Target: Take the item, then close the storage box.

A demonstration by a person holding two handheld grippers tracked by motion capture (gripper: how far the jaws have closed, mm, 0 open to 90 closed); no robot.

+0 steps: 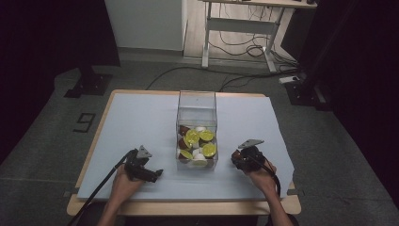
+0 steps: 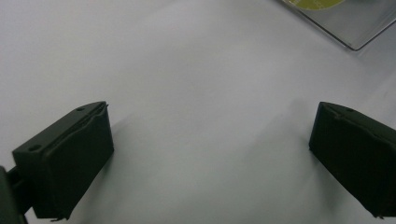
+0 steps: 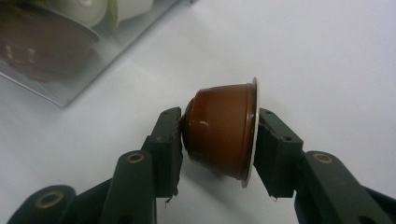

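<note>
Nearest, R gripper (image 3: pixel 218 135): jaws clamped on a brown capsule (image 3: pixel 223 133), one jaw on its domed base, other on its flat rim, capsule lying sideways just above the sheet. In the high view the capsule itself is hard to make out; R gripper (image 1: pixel 244 157) is a dark lump under its grey plate, R of the box. L gripper (image 2: pixel 210 154): jaws spread wide, nothing btwn them, bare sheet below. In the high view it (image 1: pixel 141 167) sits L of the box, apart from it.

Clear box (image 1: pixel 196 123) mid-table holds green, white & brown capsules; exact count can't be told, they overlap. Box corner (image 2: pixel 350 28) cut off at top of L gripper view, a green lid partly visible.

Surface: pale blue sheet (image 1: pixel 141 117) over a wooden table (image 1: pixel 188 208). Beyond: grey floor, cables, a desk frame (image 1: pixel 240 28), dark sides.
</note>
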